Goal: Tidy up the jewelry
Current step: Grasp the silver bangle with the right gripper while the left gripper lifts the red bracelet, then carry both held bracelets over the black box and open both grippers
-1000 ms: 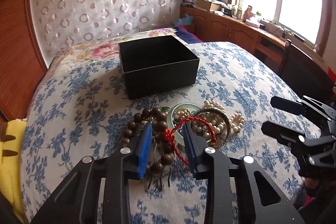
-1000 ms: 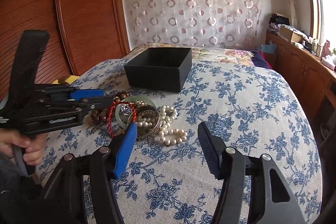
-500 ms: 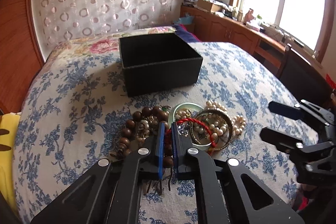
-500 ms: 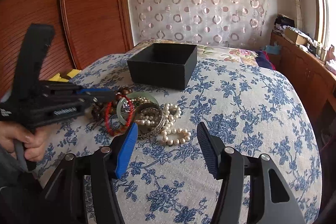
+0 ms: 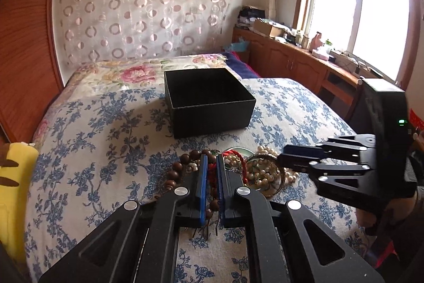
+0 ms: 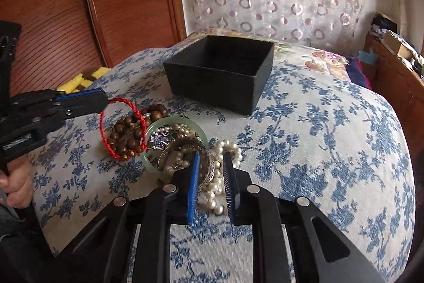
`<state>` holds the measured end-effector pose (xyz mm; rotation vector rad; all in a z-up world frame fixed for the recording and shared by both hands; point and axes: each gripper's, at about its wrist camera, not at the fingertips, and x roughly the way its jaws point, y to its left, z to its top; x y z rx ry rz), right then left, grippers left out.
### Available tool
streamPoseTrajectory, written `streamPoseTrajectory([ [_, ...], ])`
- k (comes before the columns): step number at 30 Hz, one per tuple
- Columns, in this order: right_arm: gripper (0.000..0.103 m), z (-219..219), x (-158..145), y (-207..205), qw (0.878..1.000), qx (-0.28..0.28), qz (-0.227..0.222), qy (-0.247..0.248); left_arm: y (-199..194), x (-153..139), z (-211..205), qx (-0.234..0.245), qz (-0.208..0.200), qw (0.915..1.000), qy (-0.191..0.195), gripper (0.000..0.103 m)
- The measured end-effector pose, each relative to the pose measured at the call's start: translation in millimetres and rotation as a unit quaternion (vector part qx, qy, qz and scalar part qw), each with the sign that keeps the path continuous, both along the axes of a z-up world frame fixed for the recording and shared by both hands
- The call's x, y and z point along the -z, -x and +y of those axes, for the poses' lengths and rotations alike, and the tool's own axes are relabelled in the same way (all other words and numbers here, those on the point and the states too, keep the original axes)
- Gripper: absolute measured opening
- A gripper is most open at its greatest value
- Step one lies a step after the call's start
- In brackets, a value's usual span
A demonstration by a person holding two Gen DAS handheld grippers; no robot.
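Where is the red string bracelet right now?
In the right wrist view, the red string bracelet hangs on the left, pinched in the left tool, partly raised over the brown wooden beads beside the green bangle.

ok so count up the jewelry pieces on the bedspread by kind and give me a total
Red cord bracelet: 1, pinched in the left gripper
Brown wooden bead bracelet: 1
Pale green bangle: 1
Metal bangle: at least 1
Pearl strands: tangled, cannot count; taken as 1 bunch
Total: 5 at least, with the right gripper closing over the metal bangle and pearls
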<state>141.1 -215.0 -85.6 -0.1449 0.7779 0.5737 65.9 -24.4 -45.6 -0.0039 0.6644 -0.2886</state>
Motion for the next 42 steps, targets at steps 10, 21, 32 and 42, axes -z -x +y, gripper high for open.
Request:
streamPoseTrajectory([
  [10, 0.006, 9, 5, -4, 1.0, -0.011, 0.003, 0.028, 4, 0, 3, -0.002, -0.003, 1.0, 0.0, 0.006],
  [21, 0.005, 6, -22, 8, 0.998, -0.001, -0.048, 0.036, 7, -3, 2, 0.002, -0.005, 1.0, -0.002, 0.006],
  [32, 0.005, 3, -39, -16, 0.997, 0.007, -0.064, 0.031, -9, -21, -1, 0.003, -0.029, 0.9995, -0.014, 0.006],
  [42, 0.005, 10, -64, -85, 0.996, 0.026, -0.088, 0.014, -48, -36, 4, -0.011, -0.048, 0.9983, -0.03, 0.006],
])
